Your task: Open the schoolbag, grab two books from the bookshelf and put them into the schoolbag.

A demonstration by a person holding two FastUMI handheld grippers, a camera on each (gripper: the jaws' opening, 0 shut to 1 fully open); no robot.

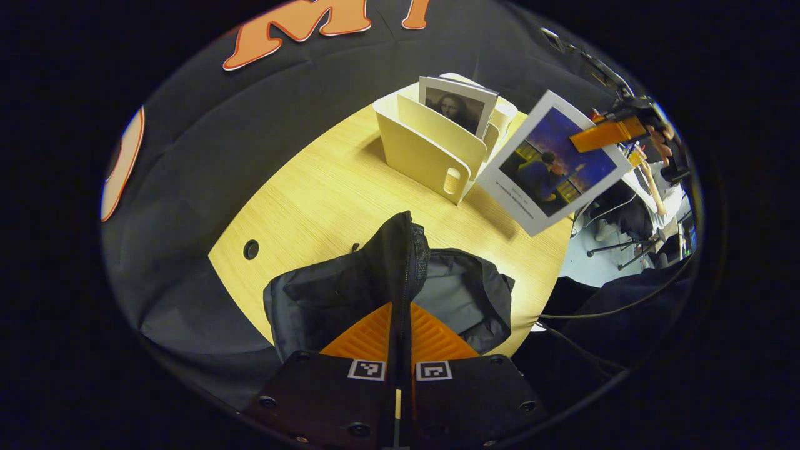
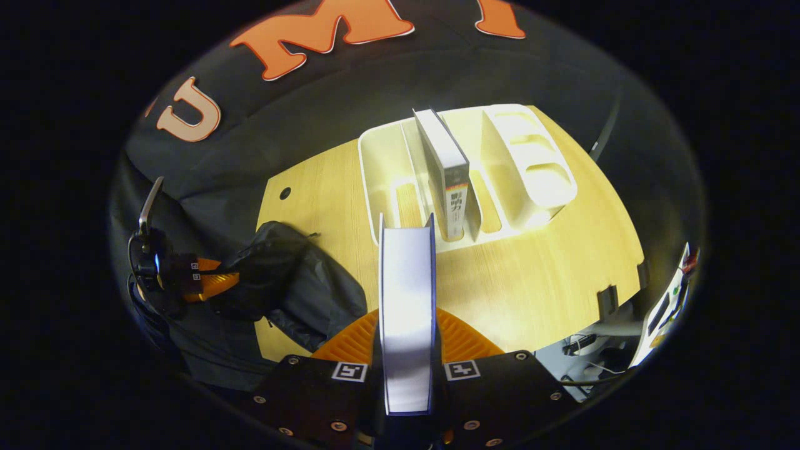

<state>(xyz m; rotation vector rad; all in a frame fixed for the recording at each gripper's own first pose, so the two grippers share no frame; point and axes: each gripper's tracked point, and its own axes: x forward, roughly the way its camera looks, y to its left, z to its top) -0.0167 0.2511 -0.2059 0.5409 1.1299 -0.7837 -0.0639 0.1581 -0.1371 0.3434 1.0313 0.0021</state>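
The black schoolbag (image 1: 350, 294) lies open on the wooden table (image 1: 325, 194). My left gripper (image 1: 400, 310) is shut on its raised zipper edge and holds the mouth up. The white bookshelf (image 1: 425, 156) stands behind it, with one portrait-cover book (image 1: 459, 106) upright in a slot. A second book with a blue cover (image 1: 553, 162) hangs in the air to the right of the shelf, pinched by my right gripper (image 1: 609, 134). In the right gripper view that book (image 2: 406, 294) shows edge-on between the fingers of my right gripper (image 2: 406, 319), in front of the bookshelf (image 2: 525, 169) and its remaining book (image 2: 447, 169). The schoolbag (image 2: 306, 281) and my left gripper (image 2: 209, 281) are at the left.
A round cable hole (image 1: 250, 249) sits in the table left of the bag. The table's right edge has notches (image 2: 605, 300), with floor, cables and chair legs (image 1: 619, 250) beyond it. Bare tabletop lies between bag and shelf.
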